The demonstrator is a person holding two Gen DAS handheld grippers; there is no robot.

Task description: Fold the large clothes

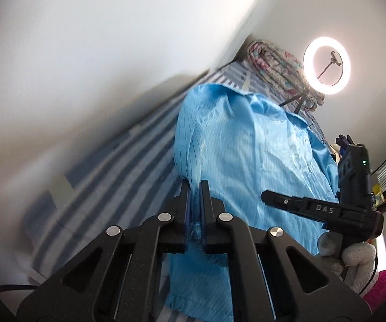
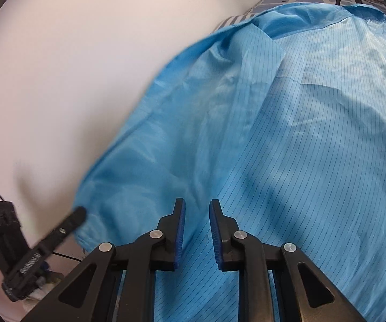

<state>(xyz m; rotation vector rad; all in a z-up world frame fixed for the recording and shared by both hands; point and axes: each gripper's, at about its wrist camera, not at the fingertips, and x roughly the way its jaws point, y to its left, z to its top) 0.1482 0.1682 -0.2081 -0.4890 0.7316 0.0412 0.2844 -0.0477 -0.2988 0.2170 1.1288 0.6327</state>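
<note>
Blue garment [image 1: 246,161], a large pinstriped coat of thin, shiny cloth, lies spread on a bed with a striped sheet [image 1: 107,161], its collar end toward twelve o'clock near a rolled floral quilt [image 1: 276,67] and a glowing ring light [image 1: 326,66] at about one o'clock. In the left wrist view, the left tongs [image 1: 194,185] are clenched on a pinch of the coat's edge, with blue cloth bunched between the two pads. In the right wrist view, the right tongs [image 2: 197,209] stand slightly parted over the flat cloth, and nothing appears pinched between them; the left tongs show at eight o'clock by the coat's hem. The step in hand seems to be taking hold of the near edge to carry it over into a fold. To do it well, the right tongs would need to close on the same edge at a matching point, so both corners lift together. The slick cloth may slide out of a shallow grip, so a deep bite and a slow, even lift toward twelve o'clock would keep the fold straight.
</note>
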